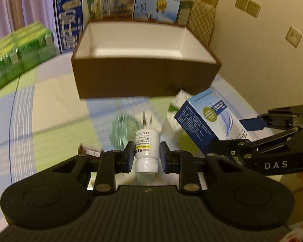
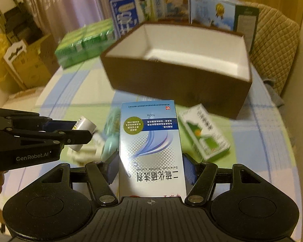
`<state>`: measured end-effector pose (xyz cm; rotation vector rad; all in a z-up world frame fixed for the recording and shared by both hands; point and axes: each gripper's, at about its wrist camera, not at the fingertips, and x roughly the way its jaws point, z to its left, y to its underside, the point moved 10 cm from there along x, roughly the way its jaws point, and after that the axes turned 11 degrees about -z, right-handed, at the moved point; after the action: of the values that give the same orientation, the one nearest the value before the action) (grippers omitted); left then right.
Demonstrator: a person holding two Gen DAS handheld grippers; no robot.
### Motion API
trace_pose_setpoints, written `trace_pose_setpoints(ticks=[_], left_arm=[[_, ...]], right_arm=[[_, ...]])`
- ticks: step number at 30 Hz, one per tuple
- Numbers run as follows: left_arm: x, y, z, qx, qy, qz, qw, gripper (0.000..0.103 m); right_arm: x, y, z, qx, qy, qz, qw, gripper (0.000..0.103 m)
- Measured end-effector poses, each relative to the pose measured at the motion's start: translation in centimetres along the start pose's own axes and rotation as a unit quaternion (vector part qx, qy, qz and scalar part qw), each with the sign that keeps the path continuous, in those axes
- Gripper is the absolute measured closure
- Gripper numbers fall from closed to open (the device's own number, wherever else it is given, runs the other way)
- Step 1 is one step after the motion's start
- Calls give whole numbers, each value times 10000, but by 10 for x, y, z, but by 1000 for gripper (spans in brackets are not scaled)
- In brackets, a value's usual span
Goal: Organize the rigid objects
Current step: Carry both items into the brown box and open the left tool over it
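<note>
My left gripper (image 1: 147, 154) is shut on a small white medicine bottle (image 1: 146, 147), cap toward the camera, held above the table. My right gripper (image 2: 150, 169) is shut on a blue and white lotion box (image 2: 149, 145), which also shows at the right of the left wrist view as the lotion box (image 1: 210, 119). Ahead of both stands an open brown box (image 1: 145, 80) with a white, empty inside (image 2: 192, 58). The bottle (image 2: 84, 127) and left gripper (image 2: 78, 135) appear at the left of the right wrist view.
A green and white box (image 2: 206, 133) lies on the patterned tablecloth (image 1: 50, 111) near the brown box. Green cartons (image 1: 20, 56) are stacked at the far left, tall printed boxes (image 1: 111, 6) stand behind. A quilted chair (image 2: 276, 46) is at the right, cardboard boxes (image 2: 30, 64) on the floor.
</note>
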<state>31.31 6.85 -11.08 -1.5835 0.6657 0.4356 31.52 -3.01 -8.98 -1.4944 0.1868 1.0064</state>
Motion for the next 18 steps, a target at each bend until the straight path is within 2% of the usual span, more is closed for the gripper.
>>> trace_pose_setpoints(ticks=[6, 18], left_arm=[[18, -48, -4, 64, -79, -314, 9995, 81], [88, -139, -13, 80, -145, -623, 9979, 81]], right_arm=[[6, -48, -20, 125, 48, -346, 9993, 42], [49, -139, -75, 372, 183, -745, 9964, 42]])
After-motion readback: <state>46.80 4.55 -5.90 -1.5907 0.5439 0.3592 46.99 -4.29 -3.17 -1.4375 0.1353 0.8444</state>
